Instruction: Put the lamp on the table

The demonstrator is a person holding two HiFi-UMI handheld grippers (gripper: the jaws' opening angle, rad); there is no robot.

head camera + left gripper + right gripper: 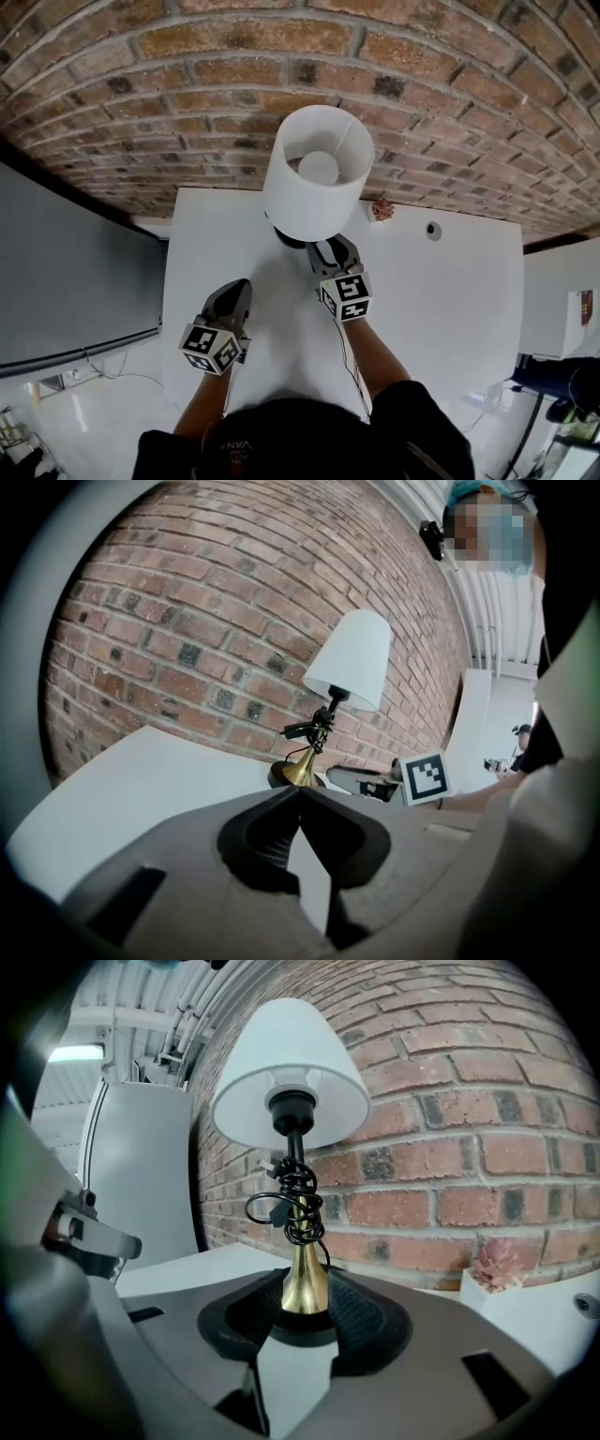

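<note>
Now our right gripper (305, 1305) stands spread around the brass stem of the lamp (291, 1072), upright on the table (441, 300); our left gripper (298, 794) is pressed together, empty. Likely top-heavy, slick brass, fragile shade: we'd hold the stem low.

Head view looks steeply down; both gripper views look level, close to the shared white-shaded brass lamp (296, 1147)
</note>
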